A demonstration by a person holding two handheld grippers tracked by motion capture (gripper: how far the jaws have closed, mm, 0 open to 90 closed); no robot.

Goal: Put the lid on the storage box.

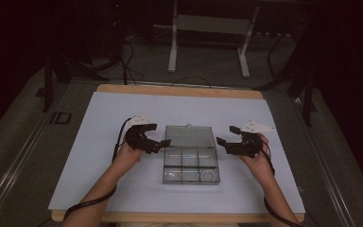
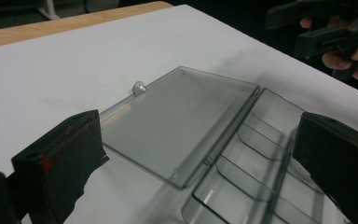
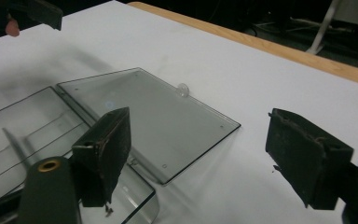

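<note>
Dark floor and white frame legs are seen behind a counter covered by a pale sheet, with a wooden edge showing at twelve o'clock.

Starting from the left claw: its two black jaws are spread wide and nothing is gripped between them. In the left gripper view the jaws stand either side of the clear plastic box without touching it, and the tip is seen in the high view just beside the box's nine o'clock edge, near the hinge line. The right claw is likewise held open and empty; its jaws are parted wide, one hanging over the corner of the tray and the other over bare counter. It is placed at the box's three o'clock side, close to it but apart.

Between the two claws, at the middle of the counter, the box is lying open. Its flat lid is folded back toward twelve o'clock and rests on the sheet, with a small round knob at its far edge. The divided tray lies toward six o'clock; its compartments look empty, though the clear plastic makes this hard to confirm.

If the lid is to be swung shut, it is judged that a thin, smooth, glassy edge may slip from the pads. A light box could also be pushed across the sheet by one claw unless it is steadied by the other, and the hinge could be strained by an off-centre lift.
</note>
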